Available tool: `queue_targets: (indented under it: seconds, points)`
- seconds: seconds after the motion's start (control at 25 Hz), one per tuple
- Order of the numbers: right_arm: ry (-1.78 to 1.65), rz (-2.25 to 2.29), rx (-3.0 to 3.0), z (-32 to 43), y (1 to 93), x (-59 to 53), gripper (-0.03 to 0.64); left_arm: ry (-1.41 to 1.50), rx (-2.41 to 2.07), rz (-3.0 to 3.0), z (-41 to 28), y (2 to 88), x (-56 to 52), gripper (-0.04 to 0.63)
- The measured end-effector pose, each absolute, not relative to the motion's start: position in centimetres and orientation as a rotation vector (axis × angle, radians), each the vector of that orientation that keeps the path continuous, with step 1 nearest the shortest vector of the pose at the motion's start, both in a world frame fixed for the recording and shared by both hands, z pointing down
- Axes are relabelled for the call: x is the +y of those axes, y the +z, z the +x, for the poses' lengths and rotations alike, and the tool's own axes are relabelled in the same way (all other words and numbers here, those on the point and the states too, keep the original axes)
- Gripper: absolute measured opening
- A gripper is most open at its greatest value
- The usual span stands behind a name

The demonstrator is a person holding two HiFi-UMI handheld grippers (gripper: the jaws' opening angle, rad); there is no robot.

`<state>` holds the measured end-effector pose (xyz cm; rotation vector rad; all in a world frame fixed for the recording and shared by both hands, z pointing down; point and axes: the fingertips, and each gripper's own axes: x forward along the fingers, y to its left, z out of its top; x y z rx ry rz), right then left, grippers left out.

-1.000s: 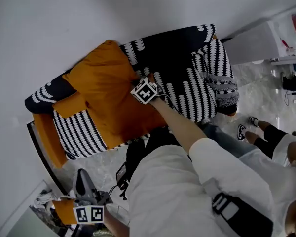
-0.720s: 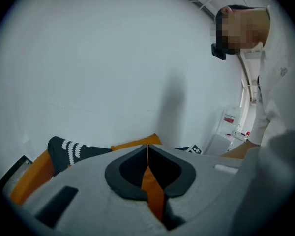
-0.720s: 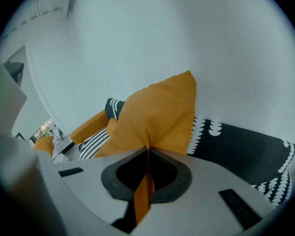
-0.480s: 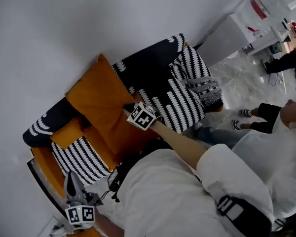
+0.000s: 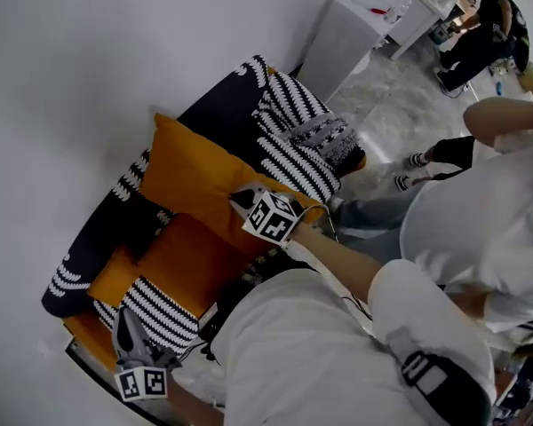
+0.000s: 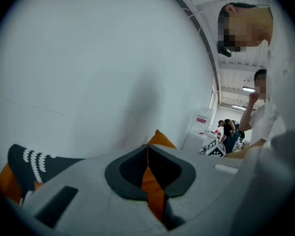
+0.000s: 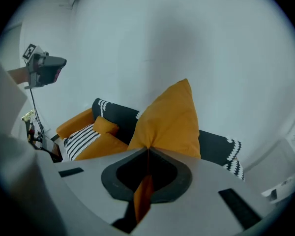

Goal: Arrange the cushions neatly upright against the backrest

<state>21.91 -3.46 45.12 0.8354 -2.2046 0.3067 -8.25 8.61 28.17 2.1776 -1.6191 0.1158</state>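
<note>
Right tongs are pinching shut on the bottom corner of the big orange cushion, with the fabric bunching right at the tips. The cushion is standing up on that corner, tilted, in front of the sofa's dark backrest, and its top corner is poking above the backrest line against the white wall.

Left tongs are closed with tips meeting, gripping nothing. Orange is only showing through the gap behind them. In the head view they are hanging low at the left end of the sofa, well apart from the held cushion. The right gripper view is showing them raised in the air with nothing hanging from them.

A striped cushion is lying at the sofa's left end, with a small orange cushion sitting just beside it against the backrest. At the right end, black-and-white striped cushions are piling up with a grey patterned one between them.

A second person in a white top is standing near the right side. A white cabinet is sitting past the sofa's right end.
</note>
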Motion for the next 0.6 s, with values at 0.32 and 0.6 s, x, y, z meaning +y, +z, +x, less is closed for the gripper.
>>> queue_targets:
  seconds: [0.32, 0.6]
  points:
    - [0.3, 1.017, -1.994, 36.1, 47.0, -2.7, 0.012, 0.142, -1.475, 2.28, -2.2, 28.3, 5.6, 0.014]
    - [0.351, 1.078, -1.904, 45.4, 50.6, -4.5, 0.012, 0.211, -1.473, 2.289, 2.3, 27.7, 3.4, 0.014]
